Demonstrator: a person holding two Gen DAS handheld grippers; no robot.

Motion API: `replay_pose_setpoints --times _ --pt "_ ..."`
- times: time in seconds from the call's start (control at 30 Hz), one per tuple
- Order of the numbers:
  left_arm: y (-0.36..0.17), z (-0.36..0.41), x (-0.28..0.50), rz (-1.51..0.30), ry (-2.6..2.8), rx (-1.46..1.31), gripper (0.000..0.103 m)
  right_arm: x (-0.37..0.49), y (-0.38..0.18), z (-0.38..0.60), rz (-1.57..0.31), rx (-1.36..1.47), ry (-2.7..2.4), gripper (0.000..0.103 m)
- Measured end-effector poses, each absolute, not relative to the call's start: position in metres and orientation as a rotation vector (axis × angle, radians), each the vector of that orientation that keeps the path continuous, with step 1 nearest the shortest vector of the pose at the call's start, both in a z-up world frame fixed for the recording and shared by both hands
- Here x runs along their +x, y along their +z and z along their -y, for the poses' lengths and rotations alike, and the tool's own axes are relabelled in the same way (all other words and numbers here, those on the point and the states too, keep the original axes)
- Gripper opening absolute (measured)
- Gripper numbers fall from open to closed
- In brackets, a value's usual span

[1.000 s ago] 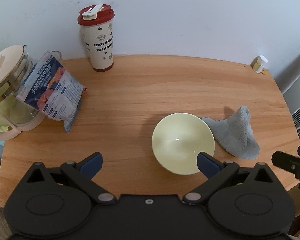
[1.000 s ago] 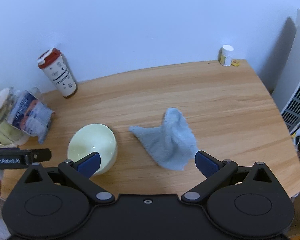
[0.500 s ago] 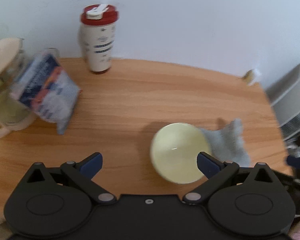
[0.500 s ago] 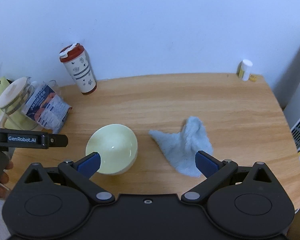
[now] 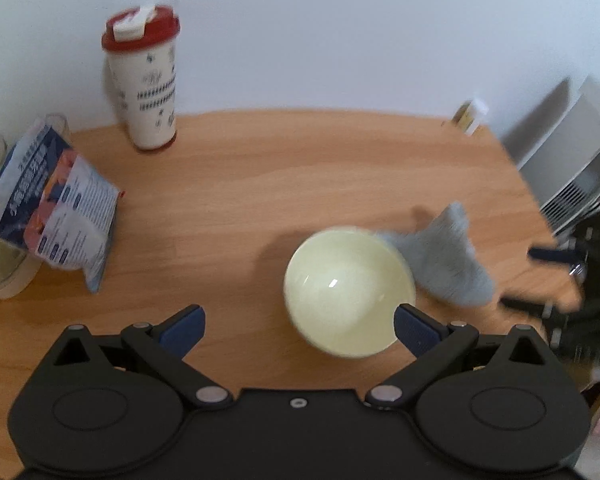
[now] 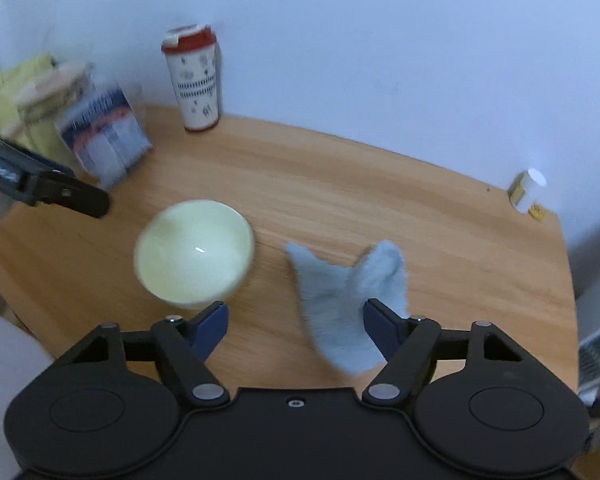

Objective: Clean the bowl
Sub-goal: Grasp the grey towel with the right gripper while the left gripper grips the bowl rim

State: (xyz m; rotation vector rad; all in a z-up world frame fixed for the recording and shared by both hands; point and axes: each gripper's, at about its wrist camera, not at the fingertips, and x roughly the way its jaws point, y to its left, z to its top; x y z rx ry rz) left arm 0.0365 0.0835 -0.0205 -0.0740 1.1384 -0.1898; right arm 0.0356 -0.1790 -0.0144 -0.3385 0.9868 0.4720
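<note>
Bowl (image 5: 348, 292): glossy, smooth glaze. Cloth (image 6: 348, 296): fuzzy grey-blue fabric. Table (image 5: 240, 184): smooth wood grain. Pouch (image 5: 56, 216): shiny printed plastic.

Illumination is soft, even and moderately dim, with a cool bluish cast on the wall. A small specular glint sits inside the bowl (image 5: 348, 292), and a faint shadow falls to its left on the tabletop (image 5: 260, 184). Both views show motion blur: the cup (image 6: 194, 80) and packet (image 6: 104, 136) smear in the right wrist view, and the cloth (image 5: 446, 264) is soft-edged in the left. Fisheye curvature bends the tabletop edge; the corners vignette to black.
</note>
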Motion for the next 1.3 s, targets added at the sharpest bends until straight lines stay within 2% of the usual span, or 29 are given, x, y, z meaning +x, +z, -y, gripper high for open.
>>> replay_pose_setpoints --times 0.47,0.63,0.8,0.93,1.0,1.17,1.2,1.27,1.3 --pt "-0.073 -0.069 0.055 -1.220 -0.070 -0.115 0.102 0.090 -0.081 0.189 -1.049 -0.658 0.724 0.065" --pt "-0.087 -0.069 0.061 -1.217 -0.049 -0.155 0.085 0.103 -0.090 0.187 -1.028 -0.718 0.802 0.065" --pt "-0.098 -0.072 0.067 -1.245 -0.022 -0.195 0.082 0.105 -0.100 0.182 -1.001 -0.805 0.870 0.065" --pt "-0.106 -0.078 0.069 -1.263 -0.002 -0.245 0.071 0.102 -0.105 0.177 -0.974 -0.834 0.877 0.065" --pt "-0.108 -0.078 0.071 -1.268 0.007 -0.237 0.069 0.104 -0.104 0.176 -0.973 -0.824 0.889 0.064" --pt "-0.110 -0.082 0.071 -1.263 0.004 -0.258 0.067 0.106 -0.101 0.176 -0.991 -0.778 0.927 0.045" --pt "-0.110 -0.082 0.071 -1.262 -0.007 -0.269 0.063 0.107 -0.100 0.175 -1.002 -0.761 0.928 0.043" --pt "-0.111 -0.082 0.070 -1.262 -0.030 -0.290 0.052 0.113 -0.098 0.175 -1.033 -0.717 0.924 0.032" --pt "-0.112 -0.081 0.069 -1.262 -0.041 -0.301 0.048 0.116 -0.097 0.176 -1.049 -0.694 0.915 0.029"
